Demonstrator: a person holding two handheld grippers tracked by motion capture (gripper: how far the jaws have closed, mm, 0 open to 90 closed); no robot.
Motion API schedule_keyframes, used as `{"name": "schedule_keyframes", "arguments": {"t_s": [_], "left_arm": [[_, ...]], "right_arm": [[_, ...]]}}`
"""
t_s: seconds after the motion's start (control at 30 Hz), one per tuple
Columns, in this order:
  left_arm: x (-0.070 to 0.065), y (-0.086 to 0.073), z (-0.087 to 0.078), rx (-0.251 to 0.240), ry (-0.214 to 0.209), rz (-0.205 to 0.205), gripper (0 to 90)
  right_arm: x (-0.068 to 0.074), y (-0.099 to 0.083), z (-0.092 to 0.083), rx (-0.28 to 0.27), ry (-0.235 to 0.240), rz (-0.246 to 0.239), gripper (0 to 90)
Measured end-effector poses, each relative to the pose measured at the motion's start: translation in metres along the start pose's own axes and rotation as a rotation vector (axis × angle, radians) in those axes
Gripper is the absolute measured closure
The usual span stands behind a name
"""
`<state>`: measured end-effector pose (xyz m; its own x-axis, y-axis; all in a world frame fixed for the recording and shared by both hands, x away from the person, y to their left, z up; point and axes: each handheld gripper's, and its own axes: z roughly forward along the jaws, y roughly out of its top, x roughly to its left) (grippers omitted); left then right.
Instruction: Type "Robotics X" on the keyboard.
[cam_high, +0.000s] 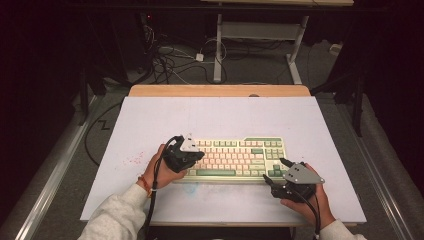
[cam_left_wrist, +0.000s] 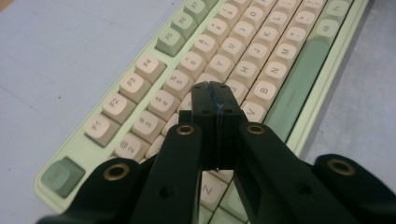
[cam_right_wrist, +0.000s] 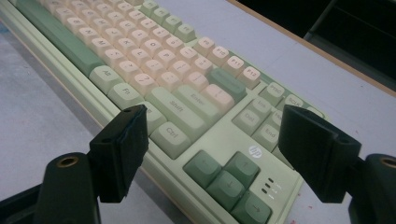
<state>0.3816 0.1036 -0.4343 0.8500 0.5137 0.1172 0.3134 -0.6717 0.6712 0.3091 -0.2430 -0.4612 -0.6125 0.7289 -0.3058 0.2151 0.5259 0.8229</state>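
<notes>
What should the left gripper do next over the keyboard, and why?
Probably ease the left gripper straight down to press a key. Its jaws are shut into one narrow tip, poised above the letter rows of the green and cream keyboard, while the right gripper waits open at the arrow-key end.

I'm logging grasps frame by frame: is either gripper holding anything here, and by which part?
Nothing is held. The left gripper is shut on nothing above the keyboard; the right gripper is open over its right end.
</notes>
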Motion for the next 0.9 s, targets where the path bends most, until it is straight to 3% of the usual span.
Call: {"name": "schedule_keyframes", "arguments": {"t_s": [0.37,0.9], "left_arm": [[-0.004,0.016,0.018,0.029,-0.017,0.044,87.8],[-0.003,0.024,0.033,0.058,-0.030,0.044,87.8]], "right_arm": [[0.001,0.000,0.001,0.006,0.002,-0.011,24.6],[0.002,0.000,0.001,0.009,0.005,-0.019,24.6]]}}
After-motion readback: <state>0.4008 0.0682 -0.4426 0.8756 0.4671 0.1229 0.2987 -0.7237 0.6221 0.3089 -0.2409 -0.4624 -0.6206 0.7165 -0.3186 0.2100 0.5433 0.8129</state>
